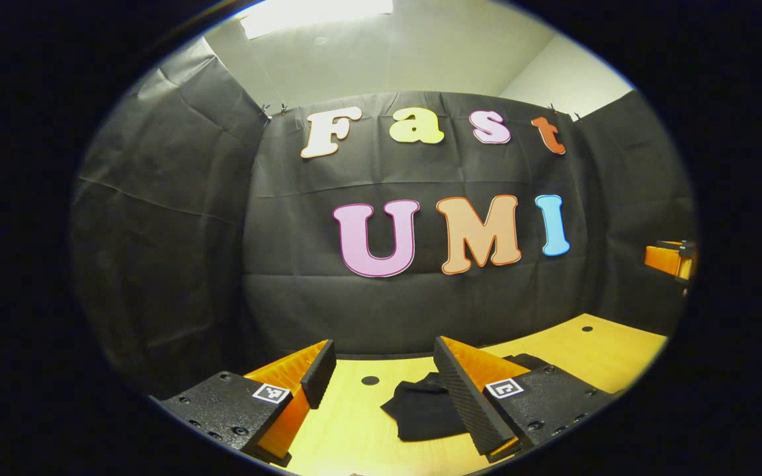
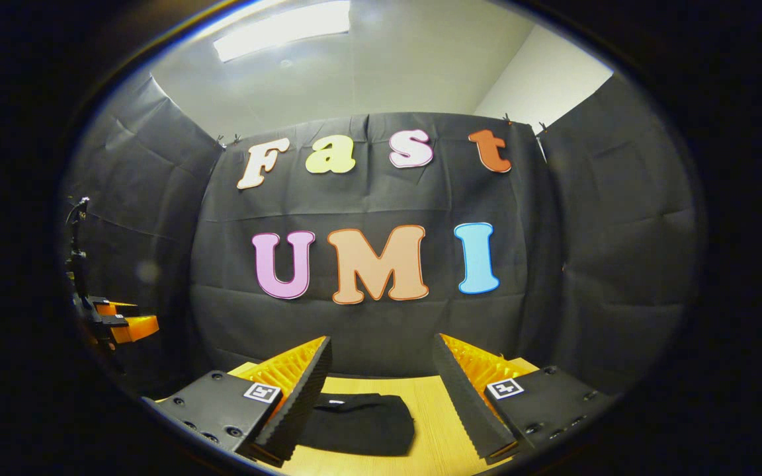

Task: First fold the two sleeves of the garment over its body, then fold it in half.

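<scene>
Both fingers of the left gripper (image 1: 384, 380) stand spread wide apart above the wooden table (image 1: 592, 350) with nothing between them, and the black garment (image 1: 424, 410) lies bunched on the tabletop just beyond them, partly hidden behind the finger on the right side of the left gripper view. Likewise the right gripper (image 2: 381, 380) hangs released and empty over the table (image 2: 434, 410), with the garment (image 2: 358, 423) lying flat as a dark, compact shape below its gap, its near edge tucked behind the finger on the left of the right gripper view.
</scene>
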Action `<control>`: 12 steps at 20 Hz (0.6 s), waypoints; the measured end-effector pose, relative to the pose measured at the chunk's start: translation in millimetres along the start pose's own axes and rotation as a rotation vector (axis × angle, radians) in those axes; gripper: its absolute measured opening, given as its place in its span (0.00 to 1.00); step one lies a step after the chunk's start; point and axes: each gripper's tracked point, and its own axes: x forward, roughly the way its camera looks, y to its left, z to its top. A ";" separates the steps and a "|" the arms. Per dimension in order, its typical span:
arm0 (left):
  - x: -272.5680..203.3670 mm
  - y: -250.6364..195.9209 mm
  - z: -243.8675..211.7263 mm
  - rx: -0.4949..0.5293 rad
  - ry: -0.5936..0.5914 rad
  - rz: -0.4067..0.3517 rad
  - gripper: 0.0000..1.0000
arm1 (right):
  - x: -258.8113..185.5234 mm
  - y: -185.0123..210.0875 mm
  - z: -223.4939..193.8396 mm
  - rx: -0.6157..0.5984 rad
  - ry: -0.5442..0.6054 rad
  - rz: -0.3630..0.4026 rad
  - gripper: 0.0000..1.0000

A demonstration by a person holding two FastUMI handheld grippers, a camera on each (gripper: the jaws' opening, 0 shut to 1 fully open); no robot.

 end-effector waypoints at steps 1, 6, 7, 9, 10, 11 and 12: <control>-15.5 -1.3 2.2 0.000 -0.006 0.001 0.98 | -14.0 -0.5 -0.5 -0.006 0.003 -0.003 0.96; -72.6 -7.5 12.0 -0.038 -0.015 0.039 0.99 | -65.8 -6.9 -8.1 0.040 0.005 -0.004 0.97; -80.7 -7.2 16.0 -0.039 -0.019 0.057 0.99 | -74.5 -8.6 -9.1 0.048 0.014 0.006 0.99; -93.7 -11.3 29.1 -0.031 -0.037 0.075 0.98 | -90.1 -9.6 -5.7 0.049 0.009 0.026 0.97; -97.9 -14.4 35.2 -0.016 -0.043 0.073 0.98 | -96.1 -16.6 -2.2 0.049 -0.002 0.019 0.97; -102.5 -17.2 39.3 0.001 -0.046 0.075 0.91 | -101.2 -19.9 0.7 0.059 -0.010 0.020 0.94; -104.9 -20.0 44.9 0.014 -0.057 0.072 0.98 | -104.8 -16.9 1.2 0.074 -0.011 0.031 0.97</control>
